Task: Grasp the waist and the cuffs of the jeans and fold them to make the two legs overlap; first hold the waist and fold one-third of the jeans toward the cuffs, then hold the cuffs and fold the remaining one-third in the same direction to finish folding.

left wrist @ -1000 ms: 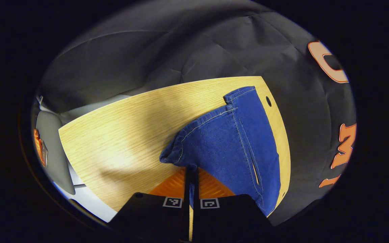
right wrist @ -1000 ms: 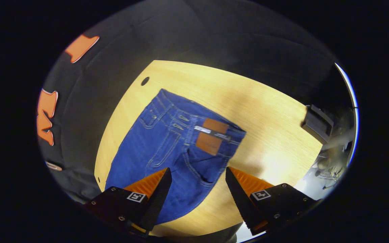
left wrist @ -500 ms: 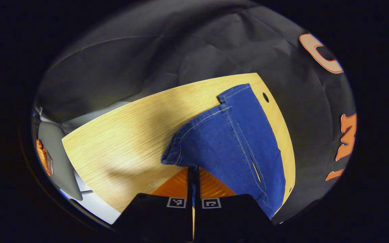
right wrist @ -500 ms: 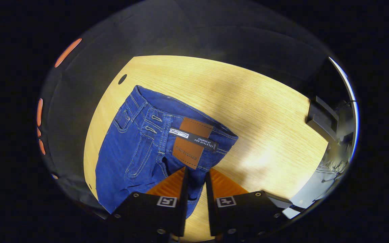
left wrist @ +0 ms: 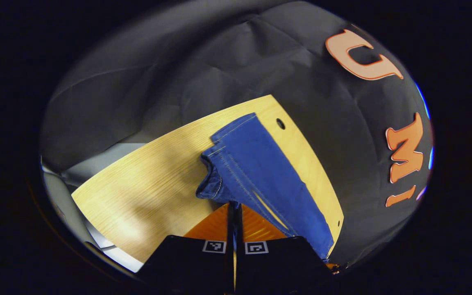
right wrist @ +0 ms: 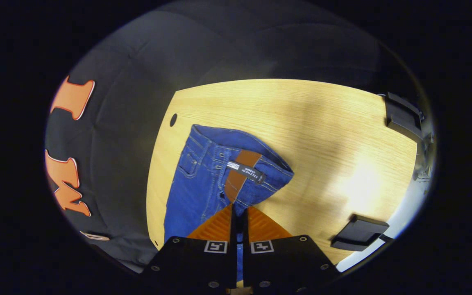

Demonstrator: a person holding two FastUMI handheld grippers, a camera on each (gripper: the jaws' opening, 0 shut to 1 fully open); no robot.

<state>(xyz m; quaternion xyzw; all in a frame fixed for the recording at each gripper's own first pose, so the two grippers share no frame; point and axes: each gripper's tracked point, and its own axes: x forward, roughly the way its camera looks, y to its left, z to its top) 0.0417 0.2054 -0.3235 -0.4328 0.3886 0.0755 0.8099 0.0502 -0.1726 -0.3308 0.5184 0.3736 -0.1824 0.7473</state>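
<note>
Tongs first: the left gripper is pinched tight on the bunched cuff end of the jeans, both fingers pressing the denim, and the right gripper is likewise closed on the waist just below the brown patch. The jeans run along the table beside its edge nearest the black cloth wall, close to the corner with a small round hole. Two black blocks sit at the table's opposite edge.
</note>
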